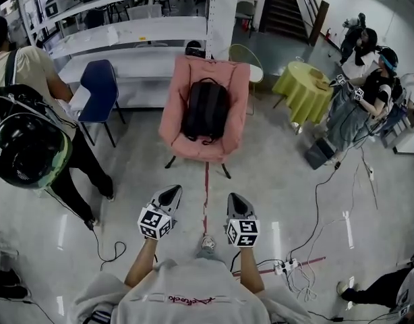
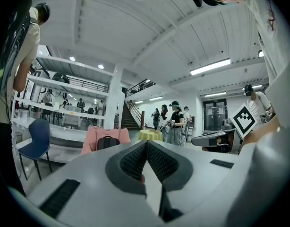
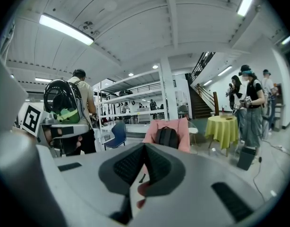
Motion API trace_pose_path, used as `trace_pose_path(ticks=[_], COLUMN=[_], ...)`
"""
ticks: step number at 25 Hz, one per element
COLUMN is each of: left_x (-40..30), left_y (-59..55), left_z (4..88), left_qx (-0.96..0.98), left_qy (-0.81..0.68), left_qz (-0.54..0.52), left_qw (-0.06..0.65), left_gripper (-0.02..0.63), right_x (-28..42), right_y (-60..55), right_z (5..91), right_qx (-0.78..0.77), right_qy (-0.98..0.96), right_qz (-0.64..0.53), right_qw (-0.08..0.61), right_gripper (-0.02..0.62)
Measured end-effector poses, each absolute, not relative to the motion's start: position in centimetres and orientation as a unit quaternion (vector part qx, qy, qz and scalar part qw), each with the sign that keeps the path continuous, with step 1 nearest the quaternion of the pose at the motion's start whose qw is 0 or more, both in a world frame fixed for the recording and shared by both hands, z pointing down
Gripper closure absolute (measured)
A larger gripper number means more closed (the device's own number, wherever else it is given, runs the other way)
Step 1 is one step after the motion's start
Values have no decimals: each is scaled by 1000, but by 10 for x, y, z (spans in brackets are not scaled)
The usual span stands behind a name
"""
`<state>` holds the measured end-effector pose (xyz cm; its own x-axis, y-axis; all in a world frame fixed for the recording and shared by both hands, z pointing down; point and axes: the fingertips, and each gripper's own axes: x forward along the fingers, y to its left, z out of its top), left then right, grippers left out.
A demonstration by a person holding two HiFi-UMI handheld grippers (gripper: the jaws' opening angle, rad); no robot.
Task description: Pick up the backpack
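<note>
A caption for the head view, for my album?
Left gripper and right gripper, both shut, face a backpack on a pink chair.

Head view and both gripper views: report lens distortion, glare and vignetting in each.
Head view: fisheye bows the shelves; pale streaks of glare lie on the glossy floor; the backpack is sharp. Left gripper view: black round vignette at the corners, ceiling tube blown out. Right gripper view: same vignette, light strip blown out.

backpack (image 1: pixel 205 111) on armchair (image 1: pixel 230 123), chair (image 1: pixel 99 90) to its left, round table (image 1: pixel 302 88) to its right
</note>
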<state>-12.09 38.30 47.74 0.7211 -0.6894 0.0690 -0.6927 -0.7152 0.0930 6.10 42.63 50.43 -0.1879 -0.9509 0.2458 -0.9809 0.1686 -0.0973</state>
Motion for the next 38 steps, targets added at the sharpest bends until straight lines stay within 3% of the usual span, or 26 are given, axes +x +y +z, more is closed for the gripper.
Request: trace_pose_path(ticks=[4,22,38], left_x=[-93,-14,-12], left_y=[322,278,240], left_z=[489,492,509], left_qx=[927,913,906], left_qy=[-372,-404,-413], left_qz=[17,36,56], left_qw=[52,45,67], left_gripper=[594,597,597], right_x=[84,155,156], right_y=[366,304,260], right_z=[518,518,543], right_qx=[634,603,586], right_qy=[-762,-786,-792], right_qz=[116,116,151], right_qw=[66,74,80], right_gripper=[577,577,577])
